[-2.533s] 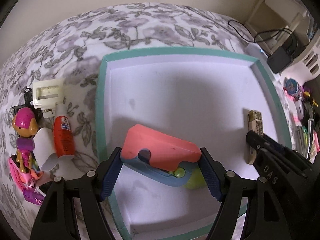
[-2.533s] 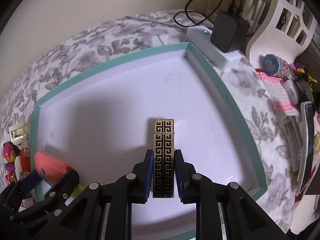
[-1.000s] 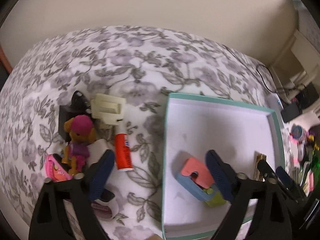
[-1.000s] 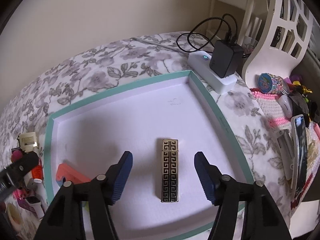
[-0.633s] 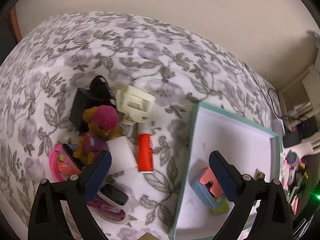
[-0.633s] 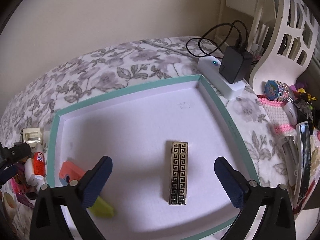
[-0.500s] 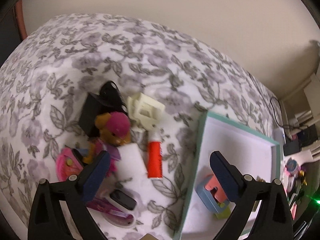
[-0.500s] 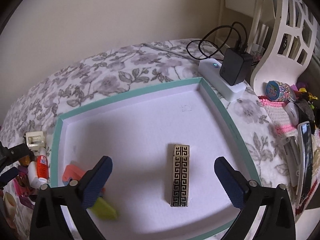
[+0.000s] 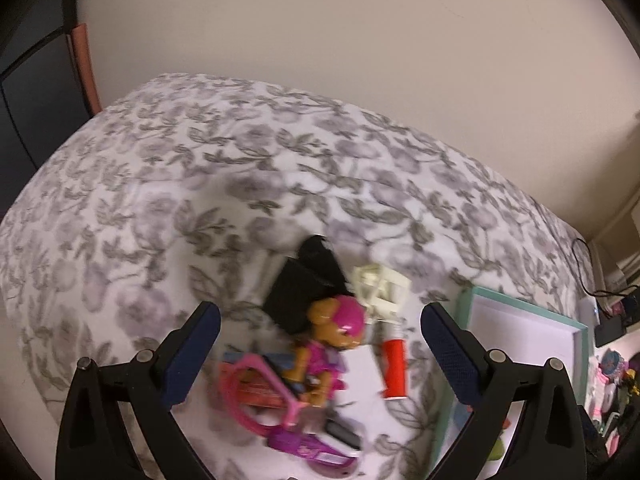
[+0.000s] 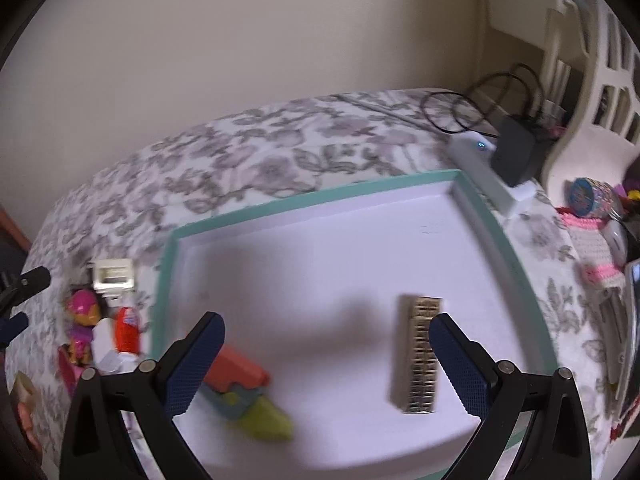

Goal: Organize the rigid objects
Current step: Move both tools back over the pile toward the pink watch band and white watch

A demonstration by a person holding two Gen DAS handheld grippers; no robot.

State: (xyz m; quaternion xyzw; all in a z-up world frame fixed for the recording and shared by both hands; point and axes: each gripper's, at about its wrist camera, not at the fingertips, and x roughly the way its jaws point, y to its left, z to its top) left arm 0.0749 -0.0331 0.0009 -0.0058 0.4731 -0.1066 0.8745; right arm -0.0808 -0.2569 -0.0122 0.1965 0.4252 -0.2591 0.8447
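Note:
My left gripper point(image 9: 320, 344) is open and empty above a heap of small objects on the floral bedspread: a toy pup with a pink helmet point(image 9: 338, 326), a red glue tube point(image 9: 394, 372), a cream plastic part point(image 9: 380, 286), a black box point(image 9: 304, 288) and pink glasses point(image 9: 256, 388). My right gripper point(image 10: 328, 360) is open and empty above the teal-rimmed white tray point(image 10: 320, 196). In the tray lie a gold patterned lighter point(image 10: 420, 356) and a coral and blue toy point(image 10: 236, 380) with a yellow-green tip. The tray edge also shows in the left wrist view point(image 9: 524, 304).
A white power strip point(image 10: 488, 176) with a black charger point(image 10: 516, 152) and cable lies behind the tray's far right corner. Pink knit cloth, a round tin point(image 10: 588, 196) and other clutter sit to the right. A white chair point(image 10: 600, 80) stands at the back right.
Both grippers let go of their objects in the tray and opened wide. My left gripper swung left over the toy heap. My right gripper pulled back and shifted left, away from the lighter.

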